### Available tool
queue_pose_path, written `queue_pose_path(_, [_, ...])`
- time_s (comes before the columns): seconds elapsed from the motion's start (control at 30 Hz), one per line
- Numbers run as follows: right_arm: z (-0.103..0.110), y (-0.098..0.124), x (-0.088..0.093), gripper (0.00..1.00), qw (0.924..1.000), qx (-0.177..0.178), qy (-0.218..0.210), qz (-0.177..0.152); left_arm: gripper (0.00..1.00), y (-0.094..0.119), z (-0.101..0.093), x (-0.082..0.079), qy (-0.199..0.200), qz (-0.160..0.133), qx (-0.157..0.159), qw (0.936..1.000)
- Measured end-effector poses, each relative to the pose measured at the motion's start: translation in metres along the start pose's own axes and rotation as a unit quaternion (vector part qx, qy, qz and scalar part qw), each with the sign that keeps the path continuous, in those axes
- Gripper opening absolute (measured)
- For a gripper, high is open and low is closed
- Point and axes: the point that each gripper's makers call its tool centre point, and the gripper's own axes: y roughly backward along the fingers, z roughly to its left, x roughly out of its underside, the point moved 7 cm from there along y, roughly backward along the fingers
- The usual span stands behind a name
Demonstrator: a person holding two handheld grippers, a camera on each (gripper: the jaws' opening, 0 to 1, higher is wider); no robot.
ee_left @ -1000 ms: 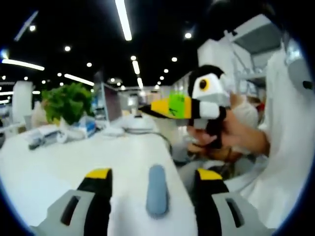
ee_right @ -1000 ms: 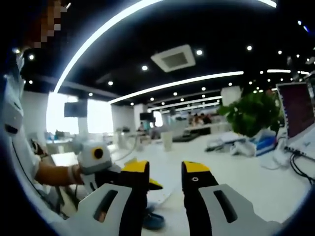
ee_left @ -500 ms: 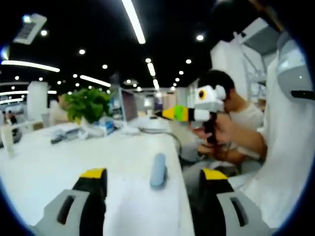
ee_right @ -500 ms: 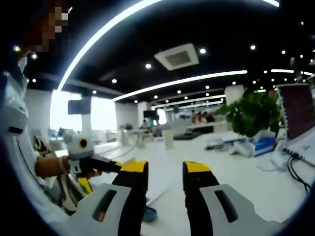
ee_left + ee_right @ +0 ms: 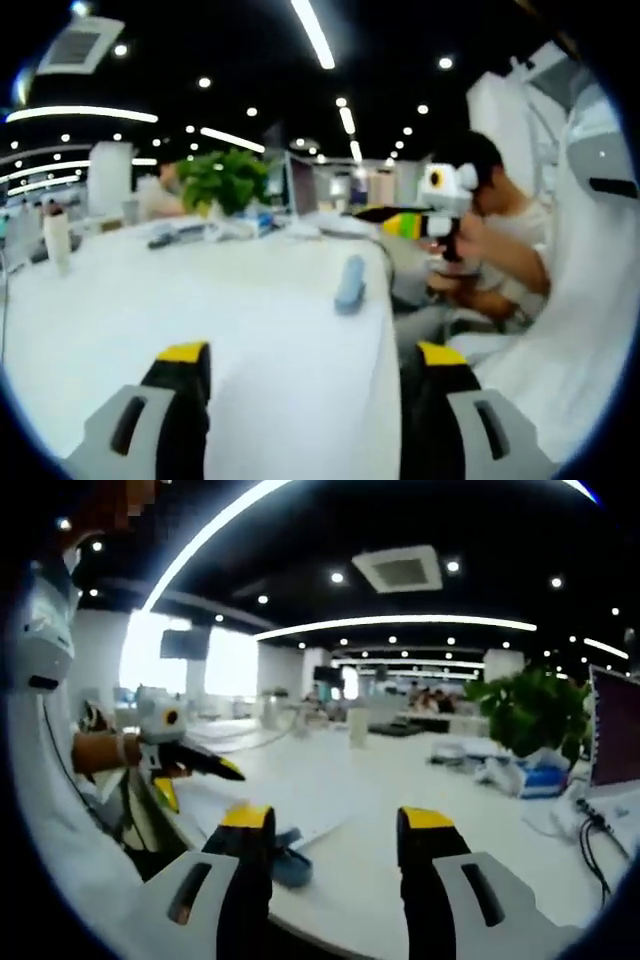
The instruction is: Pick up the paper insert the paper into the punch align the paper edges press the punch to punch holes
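Paper (image 5: 300, 800) lies flat on the white tabletop (image 5: 480, 810) at about eleven o'clock from your right claw (image 5: 330, 825), nearer it than your left claw (image 5: 305, 355), both wide open and empty.

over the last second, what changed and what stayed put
Both grippers' jaws spread wider: the left gripper and the right gripper. Both cameras swung, so most of the shift is viewpoint. Neither took hold of anything. The blue punch lies as before on the white table, beside the paper.
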Motion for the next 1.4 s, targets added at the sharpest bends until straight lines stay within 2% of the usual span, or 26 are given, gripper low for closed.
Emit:
queue_pose_path(0.13, [-0.002,0.000,0.004,0.51,0.9997,-0.008,-0.023,-0.003,0.78,-0.005,0.001,0.009,0.013,0.012,0.009,0.9998])
queue_pose_path(0.23, [-0.003,0.001,0.007,0.51,0.9997,-0.006,-0.023,0.001,0.77,-0.008,0.002,0.015,0.011,0.022,0.011,0.9996])
queue_pose_path(0.37, [-0.002,0.001,0.009,0.51,0.9997,-0.011,-0.020,0.007,0.77,-0.008,0.001,0.014,0.005,0.023,0.015,0.9996])
queue_pose_path(0.47, [-0.001,0.003,0.009,0.45,0.9999,-0.012,-0.006,0.004,0.71,-0.008,-0.001,0.011,-0.002,0.018,0.020,0.9996])
queue_pose_path(0.6, [-0.002,0.004,0.008,0.45,0.9999,-0.012,-0.012,0.000,0.78,-0.007,-0.001,0.010,-0.006,0.015,0.020,0.9997])
queue_pose_path(0.77, [0.000,0.005,0.010,0.43,0.9999,-0.013,-0.010,0.003,0.76,-0.006,0.002,0.011,-0.018,0.017,0.013,0.9996])
queue_pose_path(0.83, [0.000,0.005,0.010,0.40,0.9999,-0.013,-0.007,0.004,0.74,-0.006,0.008,0.009,-0.014,0.010,-0.002,0.9999])
queue_pose_path(1.0, [0.001,0.006,0.010,0.37,0.9999,-0.011,-0.002,0.004,0.67,-0.005,0.013,0.005,-0.018,0.001,-0.008,0.9998])
queue_pose_path(1.07, [0.000,0.007,0.009,0.36,0.9999,-0.010,-0.002,0.003,0.65,-0.005,0.015,0.008,-0.016,0.002,-0.011,0.9998])
queue_pose_path(1.2, [0.000,0.009,0.009,0.29,0.9999,-0.016,-0.003,0.003,0.54,-0.005,0.019,0.012,-0.015,0.003,-0.016,0.9997])
queue_pose_path(1.3, [-0.003,0.010,0.010,0.29,0.9996,-0.024,-0.015,0.002,0.53,-0.006,0.019,0.012,-0.005,-0.003,-0.011,0.9999])
queue_pose_path(1.4, [-0.006,0.008,0.015,0.29,0.9994,-0.024,-0.022,0.013,0.52,-0.008,0.019,0.014,-0.012,0.006,-0.010,0.9999])
